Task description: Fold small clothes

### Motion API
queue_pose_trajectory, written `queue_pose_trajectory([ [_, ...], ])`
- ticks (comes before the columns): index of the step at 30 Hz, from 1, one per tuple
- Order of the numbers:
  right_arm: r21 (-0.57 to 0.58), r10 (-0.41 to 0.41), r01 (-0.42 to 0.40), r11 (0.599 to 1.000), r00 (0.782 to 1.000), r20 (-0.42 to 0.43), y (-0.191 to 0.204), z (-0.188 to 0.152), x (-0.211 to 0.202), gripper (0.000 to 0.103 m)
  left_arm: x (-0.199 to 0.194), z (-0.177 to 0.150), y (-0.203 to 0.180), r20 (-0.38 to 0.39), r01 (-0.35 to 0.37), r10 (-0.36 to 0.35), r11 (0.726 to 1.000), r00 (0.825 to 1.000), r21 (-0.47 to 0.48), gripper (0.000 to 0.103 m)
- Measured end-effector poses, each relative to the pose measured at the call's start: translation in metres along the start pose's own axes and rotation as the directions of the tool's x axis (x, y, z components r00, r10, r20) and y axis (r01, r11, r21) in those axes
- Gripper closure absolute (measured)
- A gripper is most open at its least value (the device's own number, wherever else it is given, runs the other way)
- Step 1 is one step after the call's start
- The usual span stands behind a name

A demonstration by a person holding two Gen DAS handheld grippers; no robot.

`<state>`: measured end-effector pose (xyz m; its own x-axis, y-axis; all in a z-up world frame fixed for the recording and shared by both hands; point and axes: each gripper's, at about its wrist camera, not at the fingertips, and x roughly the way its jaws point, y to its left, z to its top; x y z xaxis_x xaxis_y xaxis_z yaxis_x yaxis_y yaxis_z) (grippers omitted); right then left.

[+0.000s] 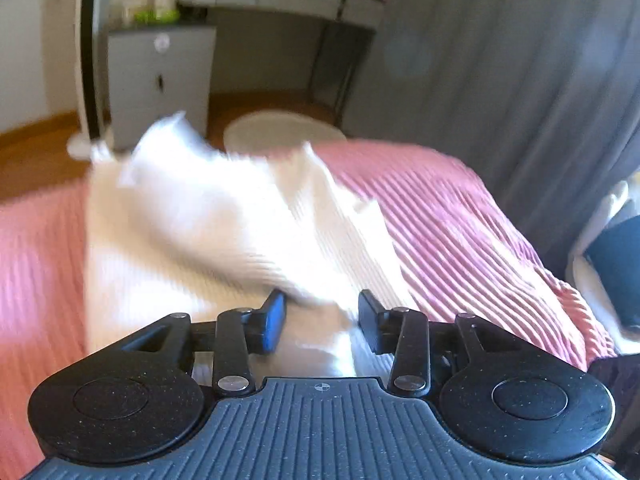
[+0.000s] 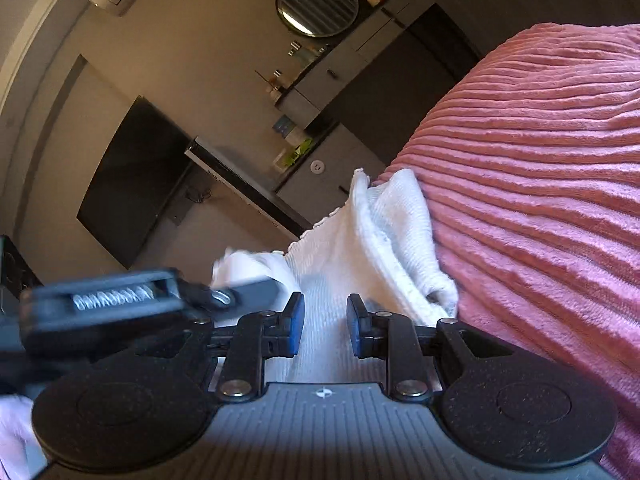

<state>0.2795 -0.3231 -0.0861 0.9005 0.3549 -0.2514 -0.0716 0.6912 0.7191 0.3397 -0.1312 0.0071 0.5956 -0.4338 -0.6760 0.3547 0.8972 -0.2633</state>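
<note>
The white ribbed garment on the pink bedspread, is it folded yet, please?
Not folded: the white ribbed garment lies bunched and loose on the pink ribbed bedspread, with both grippers' jaws apart around it.

White ribbed garment lies on pink striped bedspread.

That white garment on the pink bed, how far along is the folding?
Early, by the look of it. No finished fold is visible: the white garment is bunched and lifted over the pink bedspread. In hand: its cloth lies between the left tongs and the right tongs, both parted. Still left: laying it flat and folding it.
</note>
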Motion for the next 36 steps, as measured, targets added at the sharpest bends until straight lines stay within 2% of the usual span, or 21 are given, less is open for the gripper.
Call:
queue_pose_trajectory([
  [2, 0.004, -0.002, 0.002, 1.0, 1.0, -0.001, -0.005, 0.0, -0.001, 0.081, -0.015, -0.008, 0.011, 0.037, 0.068, -0.064, 0.991, 0.997, -0.118, 0.056],
  [3, 0.009, -0.004, 0.004, 1.0, 1.0, 0.002, -0.007, 0.0, -0.002, 0.081, -0.029, -0.014, 0.019, 0.076, 0.101, -0.088, 0.978, 0.993, -0.184, 0.051],
  [4, 0.015, -0.003, 0.003, 1.0, 1.0, 0.002, -0.009, 0.002, -0.001, 0.081, -0.043, -0.022, 0.029, 0.115, 0.122, -0.096, 0.963, 0.989, -0.242, 0.043],
  [6, 0.027, 0.004, -0.004, 1.0, 1.0, -0.002, -0.01, 0.006, 0.006, 0.079, -0.066, -0.04, 0.043, 0.178, 0.124, -0.068, 0.938, 0.982, -0.325, 0.039],
  [8, 0.037, 0.021, -0.02, 0.999, 1.0, -0.01, -0.01, 0.006, 0.007, 0.073, -0.081, -0.065, 0.056, 0.189, 0.051, 0.024, 0.922, 0.982, -0.383, 0.037],
  [11, 0.063, 0.068, -0.066, 0.996, 0.997, -0.03, -0.011, 0.007, 0.006, 0.058, -0.084, -0.099, 0.073, 0.12, -0.094, 0.165, 0.888, 0.979, -0.45, 0.037],
  [14, 0.13, 0.13, -0.122, 0.984, 0.99, -0.06, -0.014, 0.011, 0.005, 0.042, -0.074, -0.114, 0.082, 0.055, -0.207, 0.255, 0.875, 0.965, -0.437, 0.038],
  [17, 0.208, 0.155, -0.136, 0.969, 0.984, -0.082, -0.013, 0.015, 0.011, 0.03, -0.067, -0.117, 0.085, 0.088, -0.197, 0.252, 0.894, 0.964, -0.402, 0.037],
  [19, 0.174, 0.142, -0.118, 0.978, 0.98, -0.137, -0.003, 0.02, 0.027, 0.029, -0.063, -0.117, 0.086, 0.121, -0.188, 0.252, 0.903, 0.96, -0.387, 0.036],
  [23, 0.018, 0.064, -0.062, 0.998, 0.961, -0.271, 0.021, 0.031, 0.063, 0.031, -0.058, -0.119, 0.087, 0.147, -0.187, 0.256, 0.91, 0.955, -0.37, 0.036],
  [25, -0.023, 0.03, -0.039, 0.999, 0.947, -0.318, 0.031, 0.036, 0.078, 0.038, -0.059, -0.119, 0.085, 0.158, -0.18, 0.253, 0.911, 0.955, -0.371, 0.034],
  [27, -0.106, -0.041, 0.005, 0.994, 0.94, -0.339, 0.042, 0.039, 0.09, 0.08, -0.063, -0.123, 0.084, 0.161, -0.169, 0.245, 0.91, 0.956, -0.379, 0.033],
  [29, -0.21, -0.094, 0.022, 0.977, 0.935, -0.342, 0.058, 0.04, 0.093, 0.082, -0.065, -0.12, 0.087, 0.165, -0.155, 0.234, 0.908, 0.958, -0.388, 0.031],
  [31, -0.389, -0.148, 0.022, 0.921, 0.943, -0.297, 0.086, 0.04, 0.088, 0.084, -0.069, -0.122, 0.089, 0.171, -0.135, 0.221, 0.902, 0.96, -0.409, 0.03],
  [34, -0.534, -0.125, 0.007, 0.846, 0.975, -0.184, 0.121, 0.049, 0.069, 0.085, -0.072, -0.122, 0.092, 0.187, -0.104, 0.202, 0.896, 0.961, -0.432, 0.024],
  [36, -0.64, -0.125, 0.02, 0.768, 0.985, -0.119, 0.138, 0.048, 0.059, 0.085, -0.074, -0.121, 0.09, 0.197, -0.091, 0.192, 0.897, 0.961, -0.432, 0.022],
])
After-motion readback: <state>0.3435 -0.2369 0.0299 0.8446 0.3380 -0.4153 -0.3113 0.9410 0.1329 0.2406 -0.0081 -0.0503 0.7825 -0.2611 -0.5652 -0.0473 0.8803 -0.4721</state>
